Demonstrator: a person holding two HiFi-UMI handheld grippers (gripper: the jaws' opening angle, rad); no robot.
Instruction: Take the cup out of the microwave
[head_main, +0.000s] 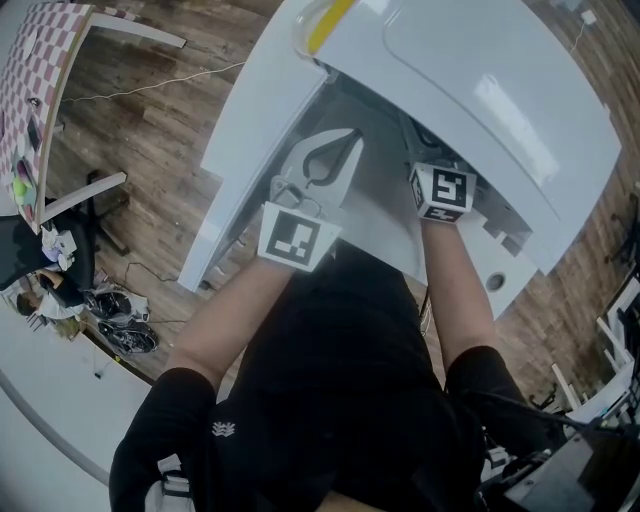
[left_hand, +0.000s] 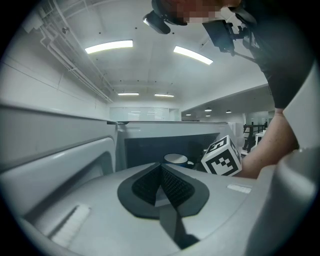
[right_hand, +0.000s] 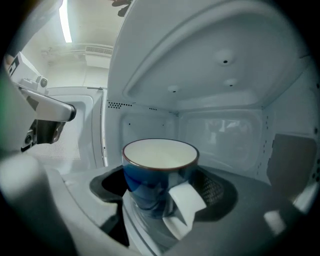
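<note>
A blue cup (right_hand: 157, 175) with a white inside and a white handle (right_hand: 186, 202) stands on the floor of the open white microwave (head_main: 480, 100). My right gripper (right_hand: 162, 192) reaches into the cavity, jaws spread wide to either side of the cup, the handle turned toward me; no pad visibly presses on it. From the head view only its marker cube (head_main: 443, 190) shows. My left gripper (left_hand: 161, 176) is shut on nothing and hovers in front of the opening, by the open door (head_main: 250, 140). In the left gripper view the cup (left_hand: 175, 159) peeks out beside that cube (left_hand: 222, 157).
The cavity's white walls (right_hand: 225, 130) and ceiling close in around the right gripper. The door's latch side (right_hand: 47, 112) hangs at the left. A checkered table (head_main: 40, 70) and a black stand (head_main: 100, 200) sit on the wooden floor off to the left.
</note>
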